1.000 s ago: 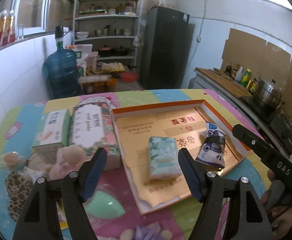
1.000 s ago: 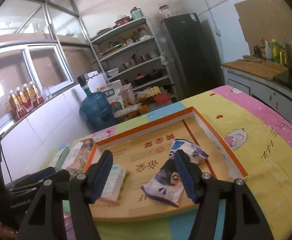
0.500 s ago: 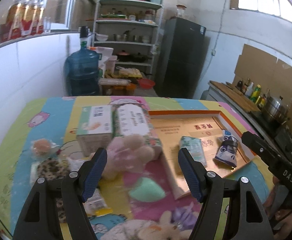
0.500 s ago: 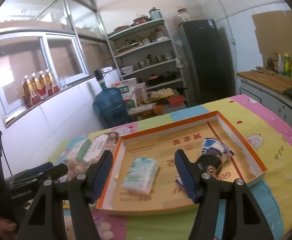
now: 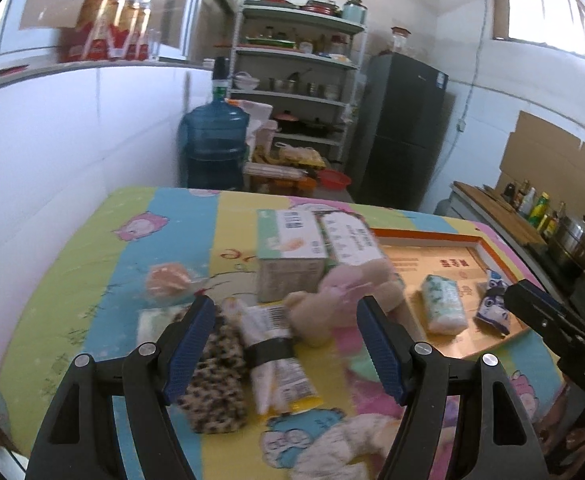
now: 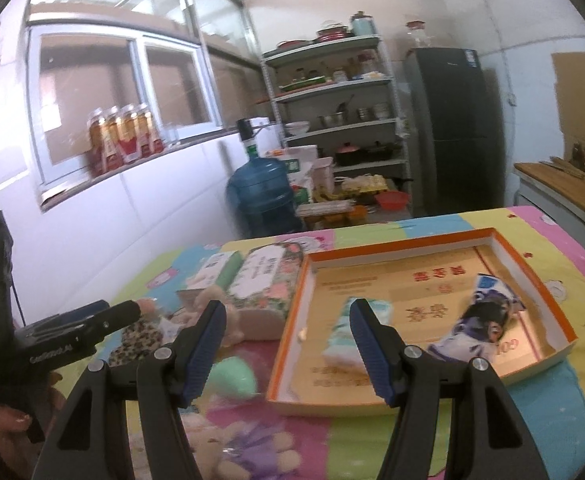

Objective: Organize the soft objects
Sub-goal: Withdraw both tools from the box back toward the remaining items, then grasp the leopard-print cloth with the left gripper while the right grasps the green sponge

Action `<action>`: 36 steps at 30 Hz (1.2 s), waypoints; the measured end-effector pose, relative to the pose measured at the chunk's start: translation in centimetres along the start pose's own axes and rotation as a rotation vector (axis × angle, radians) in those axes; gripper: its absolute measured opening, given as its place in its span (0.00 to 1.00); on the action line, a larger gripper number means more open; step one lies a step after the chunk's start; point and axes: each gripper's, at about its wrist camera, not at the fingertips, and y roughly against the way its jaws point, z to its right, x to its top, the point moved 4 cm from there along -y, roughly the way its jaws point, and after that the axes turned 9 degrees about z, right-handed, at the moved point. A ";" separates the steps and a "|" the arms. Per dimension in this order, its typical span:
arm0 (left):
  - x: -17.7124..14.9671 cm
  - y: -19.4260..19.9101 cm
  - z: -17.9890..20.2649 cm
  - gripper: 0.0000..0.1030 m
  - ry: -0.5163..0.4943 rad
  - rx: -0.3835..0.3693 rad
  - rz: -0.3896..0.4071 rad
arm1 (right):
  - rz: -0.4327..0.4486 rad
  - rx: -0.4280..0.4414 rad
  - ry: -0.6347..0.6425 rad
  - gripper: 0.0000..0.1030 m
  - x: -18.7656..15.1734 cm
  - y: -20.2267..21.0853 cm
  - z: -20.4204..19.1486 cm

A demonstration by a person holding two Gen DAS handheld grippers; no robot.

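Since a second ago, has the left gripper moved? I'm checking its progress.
Yes. The left gripper swung left, away from the orange tray, and now frames the leopard-print pouch and tube bundle.

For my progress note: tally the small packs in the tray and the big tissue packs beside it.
Small packs in tray: 2 (mint pack, blue pack)
Big tissue packs beside tray: 2 (green pack, floral pack)
Total: 4

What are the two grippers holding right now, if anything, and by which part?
Nothing. The left gripper and the right gripper both stand open with no object between their pads.
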 end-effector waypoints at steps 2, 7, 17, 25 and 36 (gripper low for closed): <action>-0.4 0.2 -1.1 0.73 0.012 0.005 0.003 | -0.012 0.019 0.008 0.62 -0.2 -0.3 -0.9; -1.6 0.7 -3.4 0.73 0.039 0.015 0.001 | -0.038 0.049 0.029 0.62 -0.6 -1.1 -2.5; -4.1 -0.3 -6.2 0.73 0.070 0.052 -0.039 | -0.073 0.084 0.062 0.62 -1.2 -2.3 -4.8; -6.3 -2.0 -6.9 0.70 0.116 0.012 -0.094 | -0.091 0.082 0.070 0.62 -1.6 -2.9 -5.2; -7.9 -3.3 -6.7 0.50 0.124 -0.012 -0.139 | -0.115 0.090 0.071 0.62 -2.2 -3.5 -5.4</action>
